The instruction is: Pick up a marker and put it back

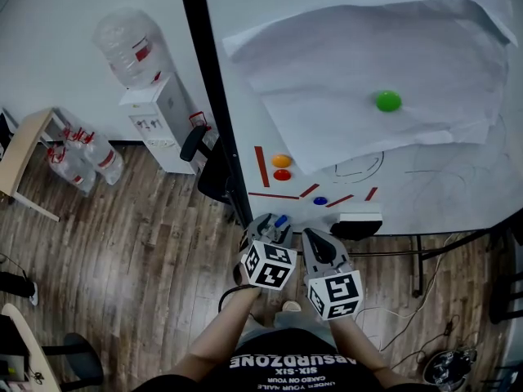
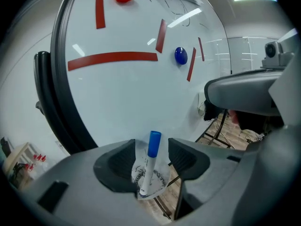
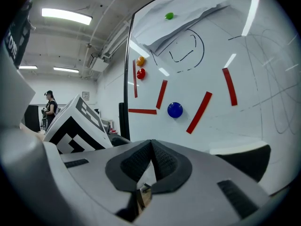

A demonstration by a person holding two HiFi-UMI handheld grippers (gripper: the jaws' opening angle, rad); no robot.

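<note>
The marker stands upright between the spread jaws of the left gripper, touched by neither. It is judged light, stiff and slick, best pinched at its middle. The right gripper is pressed together, empty.

A wood floor meets a white wall, with a water dispenser, spare bottles, a small table and ceiling lights.

Marker: white barrel, blue cap. Whiteboard white; tape strips red. Green magnet, orange magnet, red magnet, blue magnet. Cube on left tool: black-white squares. Floor brown woodgrain.
</note>
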